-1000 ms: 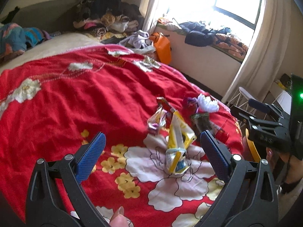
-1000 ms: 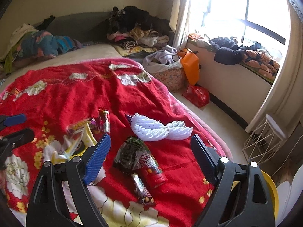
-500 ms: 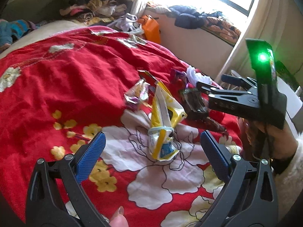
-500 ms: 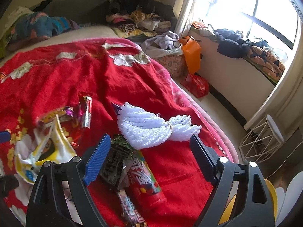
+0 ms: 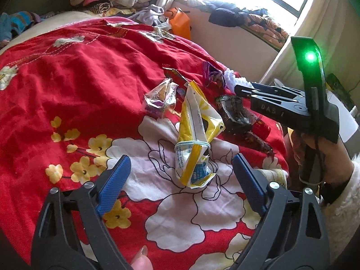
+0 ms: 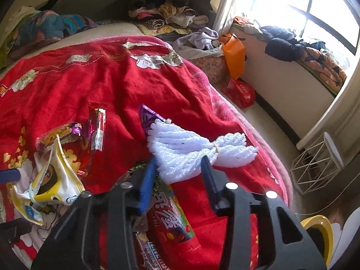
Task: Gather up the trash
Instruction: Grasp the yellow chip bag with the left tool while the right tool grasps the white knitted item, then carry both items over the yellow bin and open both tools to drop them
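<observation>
A red floral blanket (image 5: 94,85) covers the bed, and the trash lies scattered on it near the bed's edge. The left gripper (image 5: 180,180) hangs low over a yellow-and-white snack bag (image 5: 195,135) cinched with a pale elastic band; its blue-padded jaws stand wide, one on each side of the bag's lower end without touching it, and they are closing. Just beyond the bag lie a crumpled clear wrapper (image 5: 159,99) and a slim red wrapper (image 6: 99,128). The right gripper (image 6: 177,168) is held by a hand in a fuzzy white sleeve (image 5: 344,204); its jaws are closing, already narrow, around the near end of a bundle of white yarn (image 6: 191,148) (whether the pads press on the yarn yet I cannot tell). A purple wrapper (image 6: 148,119) pokes out from under the yarn's far end. Under the right gripper lie a dark wrapper (image 5: 234,112) and a red candy packet (image 6: 173,222). On the floor past the bed sit an orange bag (image 6: 234,56) and a white wire stand (image 6: 315,162)
</observation>
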`<move>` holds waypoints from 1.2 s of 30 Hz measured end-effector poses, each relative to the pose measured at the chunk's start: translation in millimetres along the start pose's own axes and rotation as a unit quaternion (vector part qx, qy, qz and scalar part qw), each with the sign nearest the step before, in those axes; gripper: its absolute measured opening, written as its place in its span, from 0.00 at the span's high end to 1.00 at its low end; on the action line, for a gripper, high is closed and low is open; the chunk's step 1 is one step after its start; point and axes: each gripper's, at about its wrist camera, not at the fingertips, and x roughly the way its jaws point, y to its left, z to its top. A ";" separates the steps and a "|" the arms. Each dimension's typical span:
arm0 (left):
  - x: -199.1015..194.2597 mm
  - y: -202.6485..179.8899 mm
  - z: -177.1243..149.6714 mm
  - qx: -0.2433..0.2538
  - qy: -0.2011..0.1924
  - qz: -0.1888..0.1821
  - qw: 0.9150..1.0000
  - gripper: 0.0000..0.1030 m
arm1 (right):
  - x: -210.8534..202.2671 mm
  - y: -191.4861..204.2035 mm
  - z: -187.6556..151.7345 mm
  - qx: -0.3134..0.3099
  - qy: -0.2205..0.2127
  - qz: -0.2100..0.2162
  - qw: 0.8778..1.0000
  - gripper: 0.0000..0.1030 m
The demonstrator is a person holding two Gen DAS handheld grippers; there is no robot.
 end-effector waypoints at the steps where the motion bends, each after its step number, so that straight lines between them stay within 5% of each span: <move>1: 0.4 0.6 -0.5 -0.002 0.002 -0.003 1.000 0.24 | -1.5 -1.5 -0.9 0.005 -0.002 0.003 1.000 0.69; 14: 6.8 -1.0 -2.6 -0.009 0.018 -0.021 1.000 0.50 | -55.5 -37.0 -17.0 0.103 -0.052 0.035 0.993 0.73; 19: 8.5 -3.6 -1.1 -0.007 0.022 -0.024 0.999 0.74 | -79.4 -47.6 -26.1 0.126 -0.065 0.042 0.989 0.73; 36: -14.9 -12.7 2.9 0.019 -0.006 -0.026 0.999 0.79 | -134.5 -53.8 -50.6 0.147 -0.089 0.057 0.983 0.74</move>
